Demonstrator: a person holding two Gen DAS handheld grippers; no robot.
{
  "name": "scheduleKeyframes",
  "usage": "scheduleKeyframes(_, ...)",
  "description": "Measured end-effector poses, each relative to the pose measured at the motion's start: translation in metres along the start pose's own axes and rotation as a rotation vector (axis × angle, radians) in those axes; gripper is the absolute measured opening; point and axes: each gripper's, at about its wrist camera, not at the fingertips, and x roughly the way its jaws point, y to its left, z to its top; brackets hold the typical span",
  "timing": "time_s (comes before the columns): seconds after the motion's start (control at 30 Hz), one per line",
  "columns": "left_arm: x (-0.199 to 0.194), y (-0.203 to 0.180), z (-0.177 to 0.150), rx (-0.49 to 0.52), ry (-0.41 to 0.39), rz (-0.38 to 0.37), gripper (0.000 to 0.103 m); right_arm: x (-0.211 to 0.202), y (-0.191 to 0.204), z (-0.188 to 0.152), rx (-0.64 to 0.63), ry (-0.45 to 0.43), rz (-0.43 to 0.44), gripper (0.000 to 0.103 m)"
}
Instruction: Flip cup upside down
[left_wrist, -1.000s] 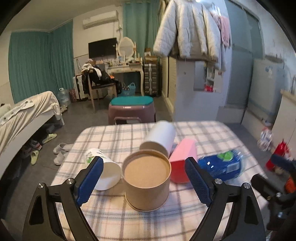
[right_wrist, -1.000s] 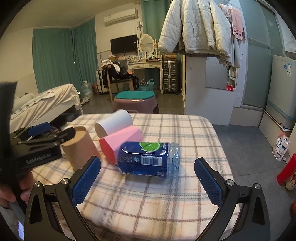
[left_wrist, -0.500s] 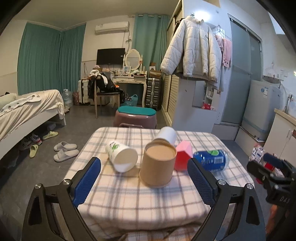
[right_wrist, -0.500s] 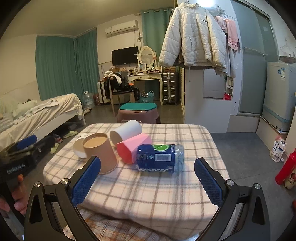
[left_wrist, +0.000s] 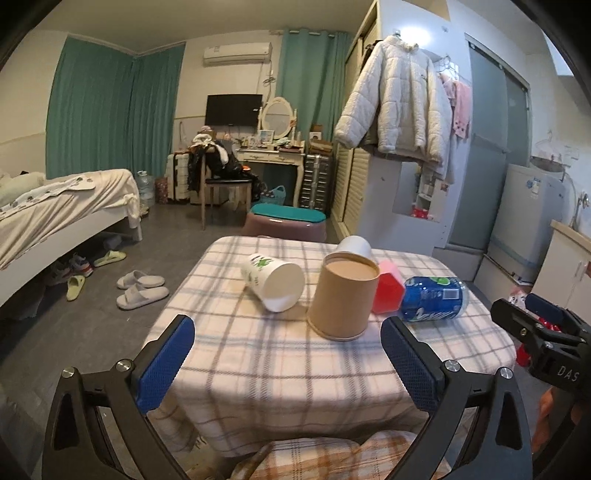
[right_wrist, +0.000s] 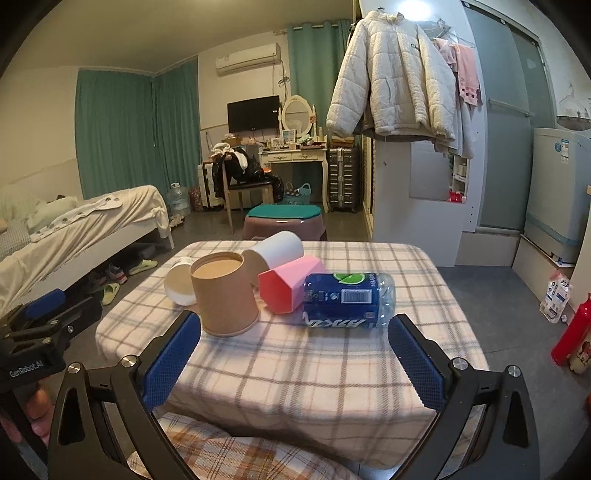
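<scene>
A brown paper cup stands upside down, wide rim on the checked tablecloth, near the table's middle; it also shows in the right wrist view. My left gripper is open and empty, well back from it at the table's near edge. My right gripper is open and empty, also back at the near edge. A white paper cup with green print lies on its side left of the brown cup.
A white cup, a pink cup and a blue plastic bottle lie on their sides right of and behind the brown cup. A purple stool with a teal cushion stands beyond the table. A bed is at the left.
Both grippers have pulled back and away from the table; the cups and bottle look smaller and farther. The objects on the table have not moved.
</scene>
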Motion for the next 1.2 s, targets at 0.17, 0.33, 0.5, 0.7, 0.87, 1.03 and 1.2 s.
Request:
scheduleKeyframes(0.17, -0.005, 0.003, -0.002, -0.006, -0.010, 0.011, 0.103, 0.000, 0.007, 0.000, -0.016, 0.000, 0.001, 0.103)
scheduleKeyframes(0.33, -0.011, 0.004, 0.000, -0.013, -0.032, 0.021, 0.103, -0.001, 0.008, 0.000, -0.019, -0.001, 0.002, 0.103)
scheduleKeyframes(0.5, -0.012, 0.004, 0.001, -0.018, -0.035, 0.035, 0.103, -0.001, 0.009, -0.001, -0.025, 0.000, 0.004, 0.103)
scheduleKeyframes(0.7, -0.012, 0.005, 0.001, -0.018, -0.037, 0.038, 0.103, -0.002, 0.011, -0.001, -0.028, 0.004, 0.004, 0.103)
scheduleKeyframes(0.87, -0.012, 0.004, 0.000, -0.008, -0.035, 0.032, 0.103, -0.001, 0.011, -0.002, -0.034, 0.010, 0.001, 0.103)
scheduleKeyframes(1.03, -0.012, 0.003, -0.001, -0.006, -0.035, 0.034, 0.103, 0.001, 0.013, -0.003, -0.043, 0.017, -0.002, 0.103)
scheduleKeyframes(1.2, -0.012, 0.003, -0.001, -0.004, -0.035, 0.036, 0.103, 0.002, 0.013, -0.004, -0.045, 0.019, 0.000, 0.103)
